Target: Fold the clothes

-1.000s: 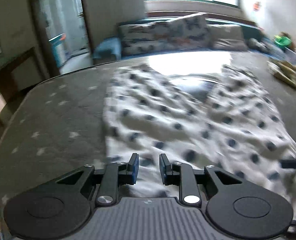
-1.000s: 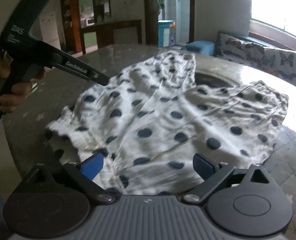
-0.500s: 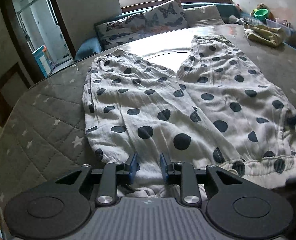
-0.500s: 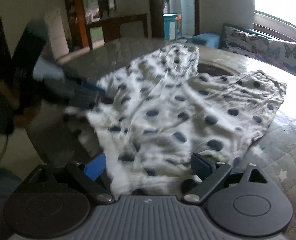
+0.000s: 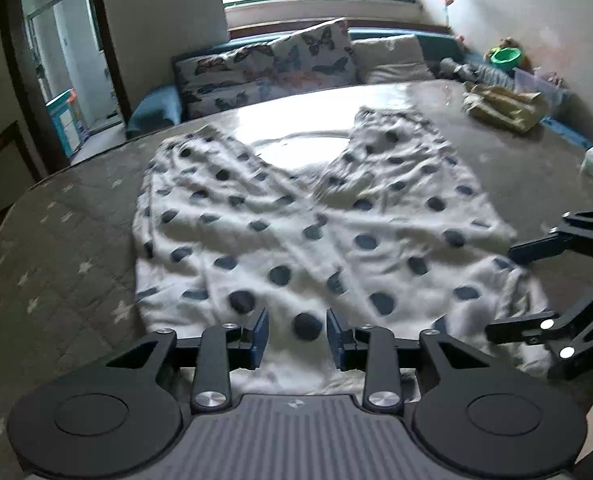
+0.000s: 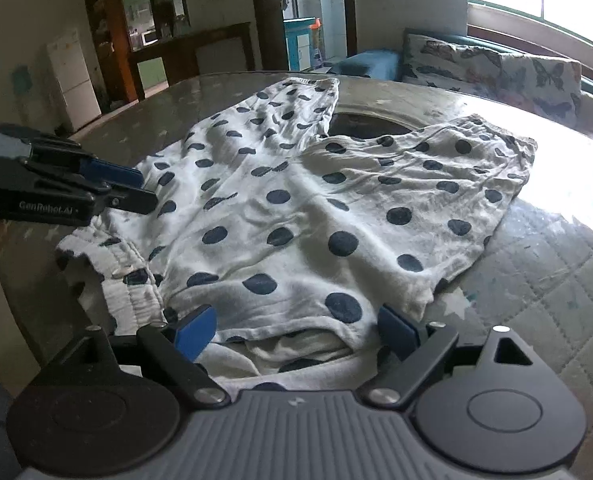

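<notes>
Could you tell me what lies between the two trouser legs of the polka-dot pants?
Between the legs of the polka-dot pants is a bare wedge of glossy table, with nothing on it; both wrist views show it.

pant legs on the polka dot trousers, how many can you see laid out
2. On the polka dot trousers, one leg runs to the far left, the other leg to the far right, with bare table between them.

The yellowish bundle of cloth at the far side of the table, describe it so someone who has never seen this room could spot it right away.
Start at the big round table with the star-patterned cover, where the white polka-dot pants lie spread out. Look past the pants to the far right edge, toward the room's corner. The yellowish bundle sits there alone, crumpled in a heap, plain and without dots, unlike the flat spotted pants.
</notes>
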`<state>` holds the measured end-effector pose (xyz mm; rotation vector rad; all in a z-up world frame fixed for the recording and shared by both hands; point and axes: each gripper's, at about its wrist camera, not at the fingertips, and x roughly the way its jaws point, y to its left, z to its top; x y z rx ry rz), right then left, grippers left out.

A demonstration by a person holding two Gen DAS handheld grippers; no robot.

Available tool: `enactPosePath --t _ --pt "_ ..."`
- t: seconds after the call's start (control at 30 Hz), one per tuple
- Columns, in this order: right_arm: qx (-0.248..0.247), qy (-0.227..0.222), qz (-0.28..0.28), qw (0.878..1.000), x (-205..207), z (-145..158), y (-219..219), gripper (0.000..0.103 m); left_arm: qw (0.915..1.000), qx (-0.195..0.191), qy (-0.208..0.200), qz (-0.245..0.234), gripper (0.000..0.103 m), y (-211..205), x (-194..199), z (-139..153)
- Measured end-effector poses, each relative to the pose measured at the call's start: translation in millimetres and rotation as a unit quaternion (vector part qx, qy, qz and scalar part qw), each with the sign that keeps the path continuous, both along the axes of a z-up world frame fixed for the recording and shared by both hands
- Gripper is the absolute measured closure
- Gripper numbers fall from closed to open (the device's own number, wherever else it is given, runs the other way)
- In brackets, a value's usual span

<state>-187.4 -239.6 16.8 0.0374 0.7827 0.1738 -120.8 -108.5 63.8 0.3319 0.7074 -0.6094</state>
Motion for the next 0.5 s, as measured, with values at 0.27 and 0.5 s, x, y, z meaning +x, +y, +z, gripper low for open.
enactPosePath --t 0.27,0.5 --pt "-0.024 -0.033 -0.038 0.998 37.9 24.7 -41.3 0.015 0.9980 -0.012 0.019 -0.059 0.062 -32.9 -16.4 -10.6" --pt "-0.002 0.002 -0.057 0.998 89.9 6.3 -71.7 0.021 0.9959 0.002 0.041 -0.080 0.062 -45.2 -24.8 -26.9"
